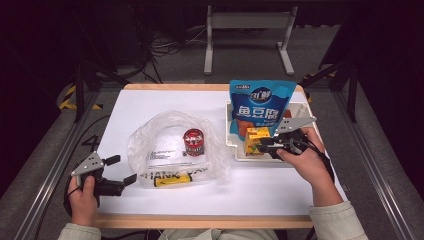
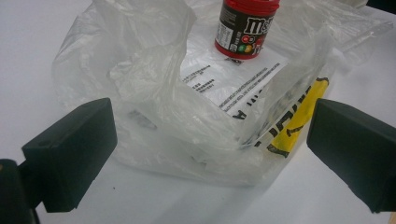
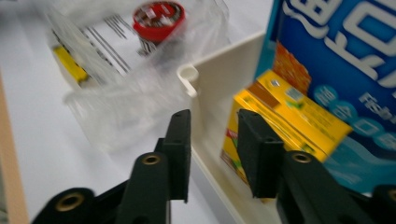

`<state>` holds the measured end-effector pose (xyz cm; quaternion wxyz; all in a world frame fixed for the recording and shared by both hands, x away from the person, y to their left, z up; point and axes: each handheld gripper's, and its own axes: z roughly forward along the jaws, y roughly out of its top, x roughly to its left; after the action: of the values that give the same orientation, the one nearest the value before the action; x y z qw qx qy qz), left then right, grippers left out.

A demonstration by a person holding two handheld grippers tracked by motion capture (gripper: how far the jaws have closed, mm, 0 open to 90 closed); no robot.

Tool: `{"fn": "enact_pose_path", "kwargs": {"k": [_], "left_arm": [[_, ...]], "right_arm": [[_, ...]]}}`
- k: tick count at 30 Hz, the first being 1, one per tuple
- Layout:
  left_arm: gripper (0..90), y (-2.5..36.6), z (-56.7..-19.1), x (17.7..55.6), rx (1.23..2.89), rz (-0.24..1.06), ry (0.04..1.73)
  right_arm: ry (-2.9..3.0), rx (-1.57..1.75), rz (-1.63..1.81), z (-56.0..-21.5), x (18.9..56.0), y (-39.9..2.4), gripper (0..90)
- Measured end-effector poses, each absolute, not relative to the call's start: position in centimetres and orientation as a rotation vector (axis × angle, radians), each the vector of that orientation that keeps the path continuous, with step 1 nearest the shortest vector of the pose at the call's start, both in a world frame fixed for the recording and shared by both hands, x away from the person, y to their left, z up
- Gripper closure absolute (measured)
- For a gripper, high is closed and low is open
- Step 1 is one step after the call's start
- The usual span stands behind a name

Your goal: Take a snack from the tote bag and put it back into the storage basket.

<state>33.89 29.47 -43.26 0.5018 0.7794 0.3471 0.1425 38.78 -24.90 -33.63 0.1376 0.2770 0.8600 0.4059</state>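
Claw of the right hand is hanging partly spread over the near-left corner of the white bin, gripping nothing; its two black jaws are straddling the bin's wall, one outside over the table and one inside. Just beyond the inner jaw, the yellow carton is standing in the bin, its long axis running up and away from the claw and tilted slightly, with the tall blue pouch leaning right behind it. Judged from this, the carton is lying ahead and a little to the inner side of the claw, so the next reach is calling for a small shift across the wall before closing on the carton's narrow faces.

Further off, across the table, the clear plastic bag is lying open with the red candy tub standing inside it. Left claw is waiting wide spread and empty at the bag's near edge, far from the carton; the right hand is plainly the nearer one.
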Motion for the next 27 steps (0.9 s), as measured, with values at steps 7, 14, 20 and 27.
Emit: {"fn": "enact_pose_path", "kwargs": {"k": [7,14,20,27], "left_arm": [[2.3,29.4,-43.3,34.0,1.878,0.341,0.836],[2.4,29.4,-43.3,34.1,1.876,0.344,0.836],[2.3,29.3,-43.2,34.1,1.881,0.344,0.831],[2.3,29.3,-43.3,34.1,1.881,0.343,0.832]], "right_arm": [[2.442,0.797,1.275,-32.6,38.5,-22.8,45.9],[2.436,0.744,1.322,-31.5,38.6,-20.3,37.1],[2.437,0.708,1.337,-30.8,38.9,-18.1,33.6],[2.449,0.684,1.356,-30.5,39.3,-16.2,29.1]]}}
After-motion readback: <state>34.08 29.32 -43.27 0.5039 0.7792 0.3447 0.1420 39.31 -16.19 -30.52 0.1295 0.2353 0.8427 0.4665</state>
